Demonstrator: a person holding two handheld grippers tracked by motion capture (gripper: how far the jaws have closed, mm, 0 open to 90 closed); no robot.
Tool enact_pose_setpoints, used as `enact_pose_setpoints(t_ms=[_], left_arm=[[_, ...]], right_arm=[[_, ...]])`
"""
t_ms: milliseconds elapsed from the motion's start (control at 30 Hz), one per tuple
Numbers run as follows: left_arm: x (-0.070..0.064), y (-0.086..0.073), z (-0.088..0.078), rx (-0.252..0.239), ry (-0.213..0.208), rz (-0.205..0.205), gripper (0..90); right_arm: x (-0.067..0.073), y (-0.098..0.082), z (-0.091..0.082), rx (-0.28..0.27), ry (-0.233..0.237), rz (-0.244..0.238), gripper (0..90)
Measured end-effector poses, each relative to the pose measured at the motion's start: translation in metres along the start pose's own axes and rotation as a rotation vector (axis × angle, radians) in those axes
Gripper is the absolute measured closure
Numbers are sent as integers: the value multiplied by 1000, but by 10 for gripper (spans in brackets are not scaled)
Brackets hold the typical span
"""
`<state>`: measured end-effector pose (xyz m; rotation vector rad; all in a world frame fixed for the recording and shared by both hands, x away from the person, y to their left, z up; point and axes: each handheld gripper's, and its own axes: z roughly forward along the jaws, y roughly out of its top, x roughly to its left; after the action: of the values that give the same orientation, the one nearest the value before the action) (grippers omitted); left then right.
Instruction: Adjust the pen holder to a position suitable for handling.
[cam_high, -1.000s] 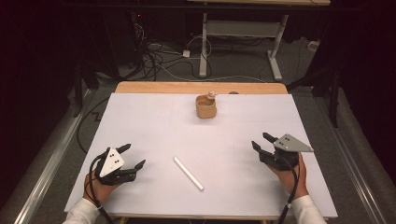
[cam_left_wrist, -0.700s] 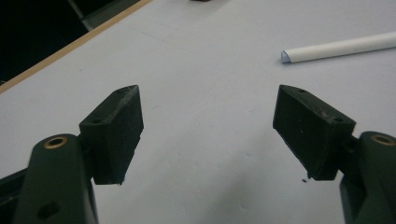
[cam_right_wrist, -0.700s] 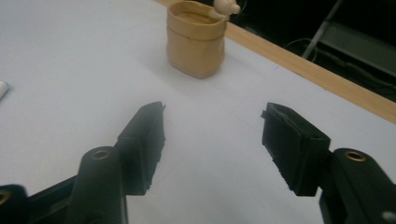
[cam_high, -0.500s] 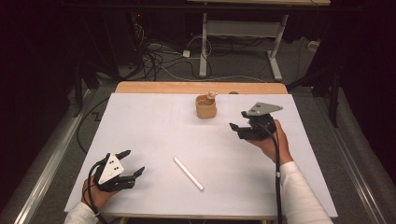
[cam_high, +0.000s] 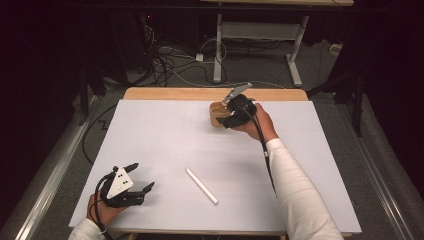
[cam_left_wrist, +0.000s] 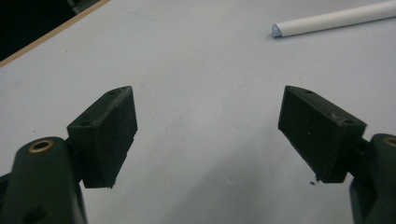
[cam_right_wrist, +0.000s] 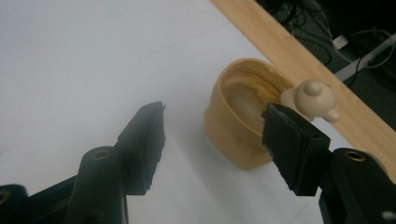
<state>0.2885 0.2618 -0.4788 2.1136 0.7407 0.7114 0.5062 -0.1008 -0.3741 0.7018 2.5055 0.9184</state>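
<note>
At the far edge of the desk (cam_high: 165, 140), the right claw (cam_high: 231, 116) closes in on a small tan wooden cup (cam_right_wrist: 243, 116), its jaws spread and clamping nothing after narrowing a little in the last half second. In the right gripper view, one jaw stands over the cup's rim and the other over bare white desk beside it, so the cup is not squarely between them. A small rounded wooden figure (cam_right_wrist: 315, 99) sits at the cup's far side, close to the wooden strip (cam_right_wrist: 299, 56) along the desk's edge. The risk is plain: a squeeze from this offset could catch the rim alone, tipping the light cup or shoving it and the figure toward the drop behind. Near the front left corner, the left claw (cam_high: 131, 181) has just opened wider and rests released over empty desk, with a white stick (cam_high: 202, 185) lying well apart toward the middle, too far to steady anything.
</note>
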Motion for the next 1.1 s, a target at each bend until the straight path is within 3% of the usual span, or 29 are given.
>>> enact_pose_setpoints(t_ms=[67,100,133,167,233,267,400,500,600,633,867,967,1100], left_arm=[[0,-2,-1,1,-3,-4,186],[1,-2,-1,3,-2,-5,184],[1,-3,-2,3,-2,-5,184],[0,-3,-2,0,-1,-8,184],[0,-4,-4,-1,-2,-5,184],[0,-4,-5,-4,-4,-4,184],[0,-5,-6,-7,-11,-7,184],[0,-5,-5,-2,-23,-4,183],[-1,-5,-3,7,-35,4,182],[-1,-6,-3,8,-39,4,183],[0,-7,-1,18,-53,4,182],[0,-7,-1,14,-56,-1,182],[-1,-6,-2,10,-58,0,183]], right_arm=[[0,4,6,24,-3,-8,389],[-1,12,18,73,6,-30,391],[-1,12,18,73,6,-30,391],[-2,16,27,112,11,-32,401],[-3,18,31,129,16,-36,411],[-5,21,41,173,22,-40,417],[-8,25,49,203,25,-63,458],[-13,29,57,263,64,-56,524],[-15,34,61,314,60,-106,592],[-14,35,66,361,55,-133,603],[-15,34,74,394,56,-182,743],[-16,33,74,370,87,-185,780],[-15,33,73,352,78,-200,818]])
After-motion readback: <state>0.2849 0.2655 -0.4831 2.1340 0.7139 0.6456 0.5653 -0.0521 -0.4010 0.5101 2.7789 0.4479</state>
